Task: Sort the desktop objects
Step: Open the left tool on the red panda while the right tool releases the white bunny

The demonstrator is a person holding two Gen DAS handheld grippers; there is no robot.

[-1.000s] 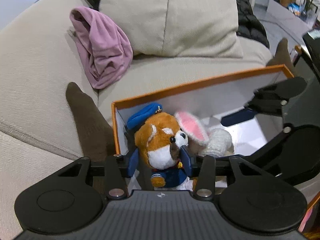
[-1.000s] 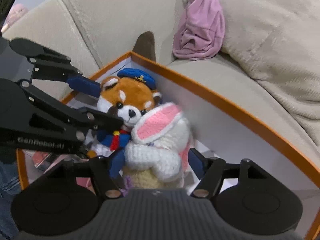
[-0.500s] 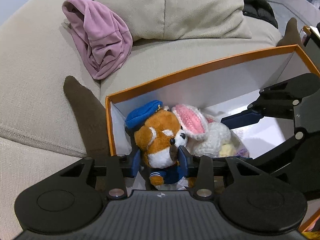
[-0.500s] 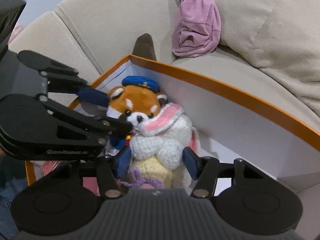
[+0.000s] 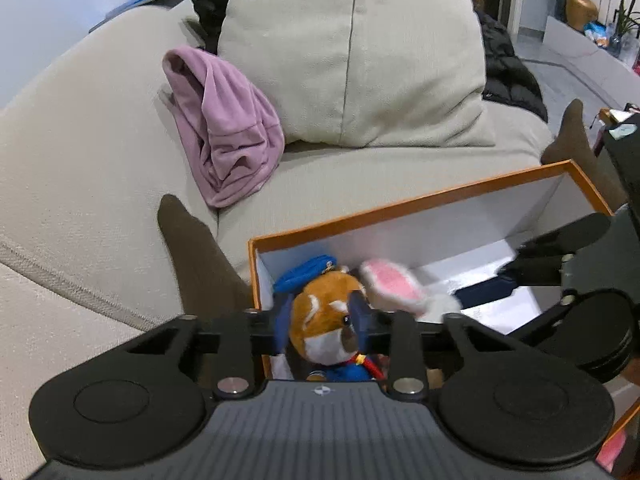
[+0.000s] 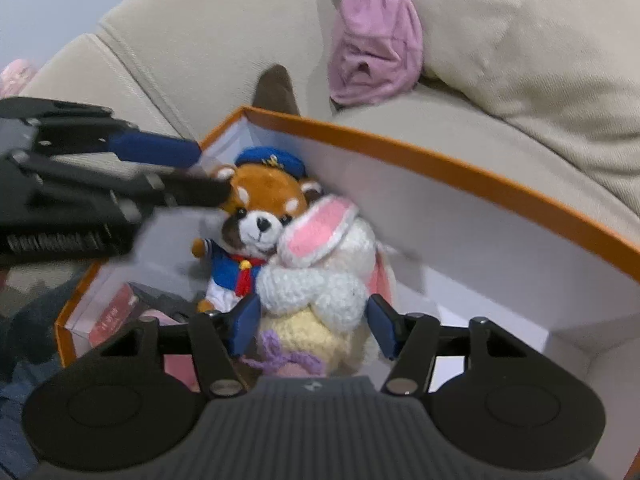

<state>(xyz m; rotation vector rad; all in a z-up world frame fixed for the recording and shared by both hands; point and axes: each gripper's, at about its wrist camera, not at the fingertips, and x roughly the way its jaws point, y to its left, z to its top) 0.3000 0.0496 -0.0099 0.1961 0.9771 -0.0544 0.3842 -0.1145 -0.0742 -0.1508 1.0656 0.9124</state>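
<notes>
A red panda plush (image 6: pixel 260 216) in a blue cap and a white crocheted rabbit (image 6: pixel 320 280) stand side by side in a corner of the orange-rimmed white box (image 6: pixel 440 168). My right gripper (image 6: pixel 314 322) is shut on the rabbit's lower body, one pad on each side. My left gripper (image 6: pixel 214 174) hovers at the panda's ear with its jaws closing. The panda's head (image 5: pixel 320 320) shows through the gap of the left gripper (image 5: pixel 322 316). In the right wrist view the tips stop short of the head.
The box (image 5: pixel 400 204) rests on a beige sofa against a big cushion (image 5: pixel 352 60). A pink cloth (image 5: pixel 224 136) and a dark brown piece (image 5: pixel 196 260) lie beside it. A red packet (image 6: pixel 112 312) is in the box's near end.
My left gripper has drawn back and up off the panda, and its jaws have narrowed. My right gripper's jaws have come in onto the rabbit's body.
</notes>
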